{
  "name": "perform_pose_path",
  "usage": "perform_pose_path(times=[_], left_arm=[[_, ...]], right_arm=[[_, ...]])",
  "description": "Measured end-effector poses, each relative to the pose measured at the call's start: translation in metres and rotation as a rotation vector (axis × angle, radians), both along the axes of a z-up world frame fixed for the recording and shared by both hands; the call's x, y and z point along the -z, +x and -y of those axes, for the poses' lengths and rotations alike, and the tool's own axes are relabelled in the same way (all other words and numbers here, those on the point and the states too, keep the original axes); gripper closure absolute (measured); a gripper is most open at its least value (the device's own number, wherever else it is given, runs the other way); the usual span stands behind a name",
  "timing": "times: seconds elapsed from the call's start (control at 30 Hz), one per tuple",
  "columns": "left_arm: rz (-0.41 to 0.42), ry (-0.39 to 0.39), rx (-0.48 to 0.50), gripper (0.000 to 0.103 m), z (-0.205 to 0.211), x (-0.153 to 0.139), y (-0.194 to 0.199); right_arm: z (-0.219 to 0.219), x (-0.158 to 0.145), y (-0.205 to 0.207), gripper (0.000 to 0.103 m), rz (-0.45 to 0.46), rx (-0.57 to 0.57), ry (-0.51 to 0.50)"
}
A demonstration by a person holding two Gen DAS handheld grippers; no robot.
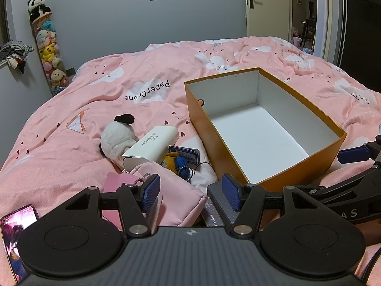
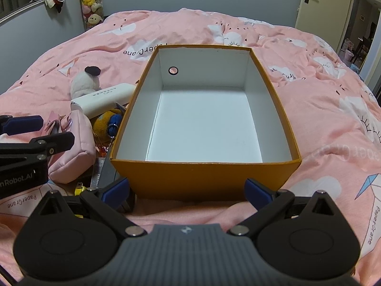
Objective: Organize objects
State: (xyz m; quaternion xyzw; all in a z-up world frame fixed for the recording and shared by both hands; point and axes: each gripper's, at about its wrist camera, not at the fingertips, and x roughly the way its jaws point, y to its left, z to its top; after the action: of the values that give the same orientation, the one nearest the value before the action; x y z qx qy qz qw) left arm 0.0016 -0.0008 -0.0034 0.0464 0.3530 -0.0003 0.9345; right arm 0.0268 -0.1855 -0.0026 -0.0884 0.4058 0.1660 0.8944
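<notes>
Both claws hang spread with nothing between their blue ribbed pads: the left gripper (image 1: 190,196) above a soft pink fabric pouch (image 1: 166,190), the right gripper (image 2: 187,190) widest, facing the near wall of 1 orange cardboard box (image 2: 204,176). That box, rectangular, white inside and holding nothing, sits open-topped on a rumpled pink duvet (image 2: 321,100) printed with white clouds and paper cranes. Beside its left wall lies a cluster: 1 white rounded power bank (image 1: 152,150), 1 white plush toy with a black ear (image 1: 116,138), 1 yellow-and-blue plush keychain (image 1: 177,163), the pouch and 1 dark flat book (image 1: 214,214) partly under it. 1 lit phone (image 1: 14,236) shows at the frame's lower left. Grey walls back the bed; a clear tube of stuffed animals (image 1: 50,50), topped by 1 panda (image 1: 37,4), stands in the corner, and 1 cream door (image 1: 266,4) stands open.
</notes>
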Motion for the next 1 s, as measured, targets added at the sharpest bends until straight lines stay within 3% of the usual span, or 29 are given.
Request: perform_pose_path(times=[0.7, 0.93, 1.0], left_arm=[[-0.001, 0.003, 0.010, 0.033, 0.001, 0.001, -0.002], [-0.014, -0.057, 0.024, 0.035, -0.014, -0.007, 0.001], [-0.030, -0.073, 0.008, 0.041, -0.022, -0.009, 0.003]], right_arm=[[0.001, 0.002, 0.001, 0.001, -0.023, -0.002, 0.001], [0.003, -0.006, 0.005, 0.001, -0.013, -0.031, 0.025], [0.000, -0.011, 0.006, 0.001, 0.004, -0.065, 0.026]])
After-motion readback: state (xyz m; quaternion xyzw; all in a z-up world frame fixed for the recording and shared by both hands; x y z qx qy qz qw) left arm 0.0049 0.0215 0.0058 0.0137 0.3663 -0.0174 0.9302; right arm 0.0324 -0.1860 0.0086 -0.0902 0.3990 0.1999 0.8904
